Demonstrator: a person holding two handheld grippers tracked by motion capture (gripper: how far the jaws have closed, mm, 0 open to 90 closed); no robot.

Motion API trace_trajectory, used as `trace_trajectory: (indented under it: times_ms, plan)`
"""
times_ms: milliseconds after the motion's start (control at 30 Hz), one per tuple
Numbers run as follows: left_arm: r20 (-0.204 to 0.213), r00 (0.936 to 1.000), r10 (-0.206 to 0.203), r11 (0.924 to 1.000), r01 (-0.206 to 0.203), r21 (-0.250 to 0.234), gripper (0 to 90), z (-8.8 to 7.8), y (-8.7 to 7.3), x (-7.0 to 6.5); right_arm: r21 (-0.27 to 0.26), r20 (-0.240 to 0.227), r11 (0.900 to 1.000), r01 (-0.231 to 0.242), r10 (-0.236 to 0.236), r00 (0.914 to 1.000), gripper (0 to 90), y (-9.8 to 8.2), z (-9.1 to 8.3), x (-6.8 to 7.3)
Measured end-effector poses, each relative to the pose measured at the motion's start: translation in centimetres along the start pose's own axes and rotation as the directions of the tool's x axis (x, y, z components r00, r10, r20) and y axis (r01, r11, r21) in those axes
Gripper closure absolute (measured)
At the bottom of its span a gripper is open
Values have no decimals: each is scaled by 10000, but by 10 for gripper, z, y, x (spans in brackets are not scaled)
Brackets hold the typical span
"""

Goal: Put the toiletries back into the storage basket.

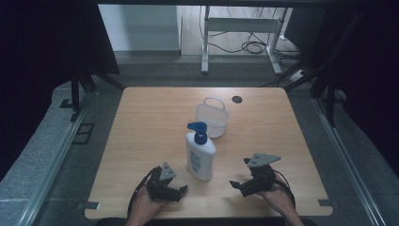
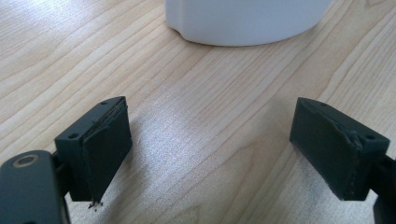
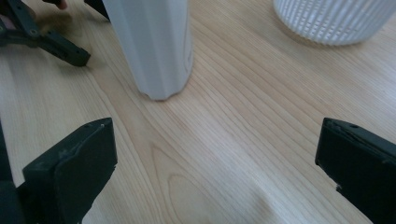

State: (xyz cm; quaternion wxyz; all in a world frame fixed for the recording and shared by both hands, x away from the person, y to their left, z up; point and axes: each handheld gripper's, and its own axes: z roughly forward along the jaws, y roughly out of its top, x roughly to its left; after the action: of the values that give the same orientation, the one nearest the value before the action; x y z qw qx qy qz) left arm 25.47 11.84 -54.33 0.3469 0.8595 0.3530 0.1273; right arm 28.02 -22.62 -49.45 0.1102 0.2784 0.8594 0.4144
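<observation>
Wood is what the table (image 1: 150,141) is made of, light in color, and the high view looks down on it. A white bottle (image 1: 200,155) with a blue pump top stands near the middle, a bit toward the person. Just behind it sits a small white basket (image 1: 212,117) with a handle. A dark round hole (image 1: 236,99) is in the table past the basket. The left gripper (image 1: 181,190) lies low by the near edge, to the left of the bottle, held by a hand (image 1: 146,207). The right gripper (image 1: 235,185) is to the right of the bottle, held by the other hand (image 1: 277,197). Both point toward the bottle but do not touch it.

From the left gripper view, the two black jaws stand wide apart with bare table between them. The white bottle (image 2: 247,21) is close ahead, its bottom resting on the wood.

From the right gripper view, the jaws are also wide apart and hold nothing. The bottle (image 3: 152,46) stands ahead on the left. The basket (image 3: 334,18) is at the top right. The left gripper (image 3: 74,58) shows at the top left, beside the bottle.
</observation>
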Motion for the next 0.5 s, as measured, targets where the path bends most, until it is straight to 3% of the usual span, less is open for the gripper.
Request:
trace_trajectory:
  times_ms: [500]
  plan:
    - [7,10000,13,10000,-13,6,120,0,0,0,-270,-651,9996,27,-45,9979,0,30,15,13]
